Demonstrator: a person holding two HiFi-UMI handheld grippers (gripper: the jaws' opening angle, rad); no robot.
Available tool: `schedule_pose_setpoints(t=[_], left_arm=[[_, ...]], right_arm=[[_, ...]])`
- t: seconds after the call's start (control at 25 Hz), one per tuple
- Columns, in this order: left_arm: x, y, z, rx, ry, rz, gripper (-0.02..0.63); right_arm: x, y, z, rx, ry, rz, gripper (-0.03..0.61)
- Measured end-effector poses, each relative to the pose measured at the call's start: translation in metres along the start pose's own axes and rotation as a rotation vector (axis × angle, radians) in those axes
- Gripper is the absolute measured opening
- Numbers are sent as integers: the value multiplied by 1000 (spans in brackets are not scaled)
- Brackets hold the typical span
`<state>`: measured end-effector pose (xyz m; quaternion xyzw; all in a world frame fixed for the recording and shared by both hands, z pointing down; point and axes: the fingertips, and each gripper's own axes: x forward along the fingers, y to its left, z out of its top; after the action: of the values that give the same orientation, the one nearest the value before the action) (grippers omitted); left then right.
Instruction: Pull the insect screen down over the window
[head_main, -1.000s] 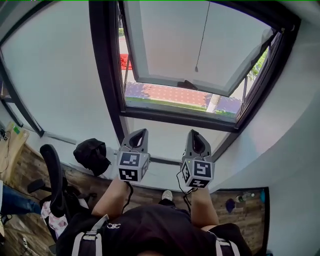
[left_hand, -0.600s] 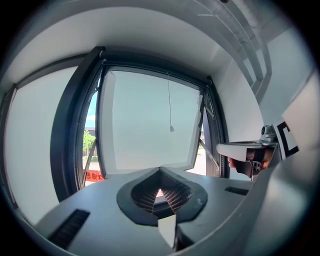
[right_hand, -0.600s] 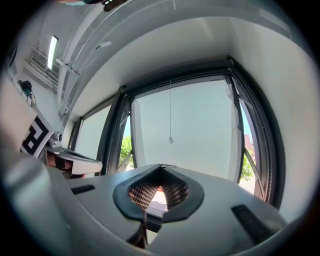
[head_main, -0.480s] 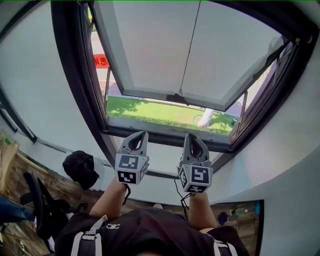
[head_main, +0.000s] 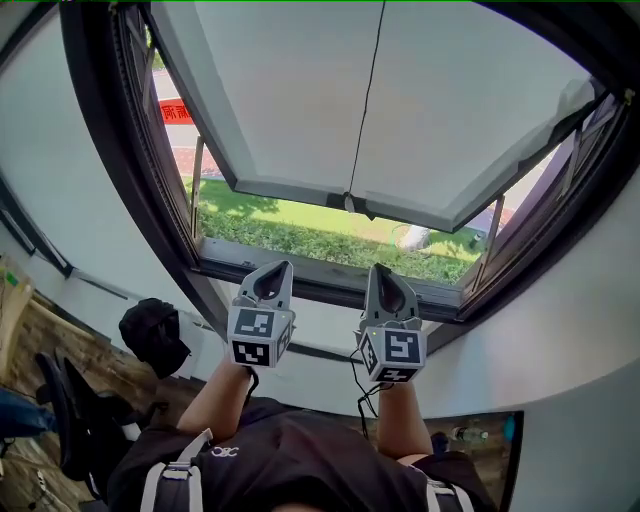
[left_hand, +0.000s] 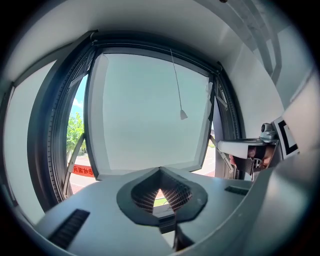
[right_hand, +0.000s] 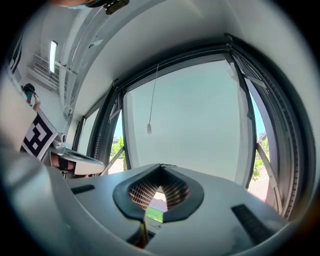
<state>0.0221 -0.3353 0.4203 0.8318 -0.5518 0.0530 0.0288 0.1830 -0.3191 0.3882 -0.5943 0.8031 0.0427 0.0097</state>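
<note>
left gripper (head_main: 279, 270) jaws closed, empty | right gripper (head_main: 380, 270) jaws closed, empty | insect screen (head_main: 440, 110) at 12 o'clock, part-lowered, top cut off | pull cord (head_main: 370, 100) hangs mid-screen | black object (head_main: 152, 335) at 8 o'clock, unclear

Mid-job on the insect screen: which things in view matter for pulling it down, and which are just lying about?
For the job: pull cord hanging at the window; dark window frame; left gripper and right gripper, both shut, empty.
Lying about: black bag, lower left; office chair beside it.
</note>
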Motion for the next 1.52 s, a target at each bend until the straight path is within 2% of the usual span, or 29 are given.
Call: schedule_pose_setpoints(t=[0.16,0.44,0.64,0.72,0.84,1.0,1.12,1.16,1.2,1.24,1.32,1.52], left_arm=[[12,9,5,-11,-14,14,14],[31,23,18,-14,-28,-8,14],[39,42,30,42,-34,-9,14],[40,50,34,101,-39,4,14],[42,62,41,241,-48,48,14],[47,77,52,547,-61,134,15],[46,82,67,773,-112,190,15],[47,82,69,831,-120,198,24],[48,83,70,878,-122,198,71],[50,84,70,910,-119,192,109],[52,88,70,938,-116,183,140],[53,104,74,934,-102,193,144]], right_arm=[[10,-6,3,2,-18,-18,5],[29,-11,8,12,-35,-27,5],[43,-14,17,-18,-53,-69,5],[47,-12,17,-56,-46,-80,5],[50,-11,19,-226,-14,-106,5],[53,-23,25,-542,40,-182,5],[47,-41,37,-769,58,-296,6],[43,-48,43,-825,45,-340,6],[40,-54,49,-876,33,-373,8],[38,-59,52,-921,30,-391,13],[34,-68,57,-971,43,-397,81],[12,-88,78,-940,31,-455,84]])
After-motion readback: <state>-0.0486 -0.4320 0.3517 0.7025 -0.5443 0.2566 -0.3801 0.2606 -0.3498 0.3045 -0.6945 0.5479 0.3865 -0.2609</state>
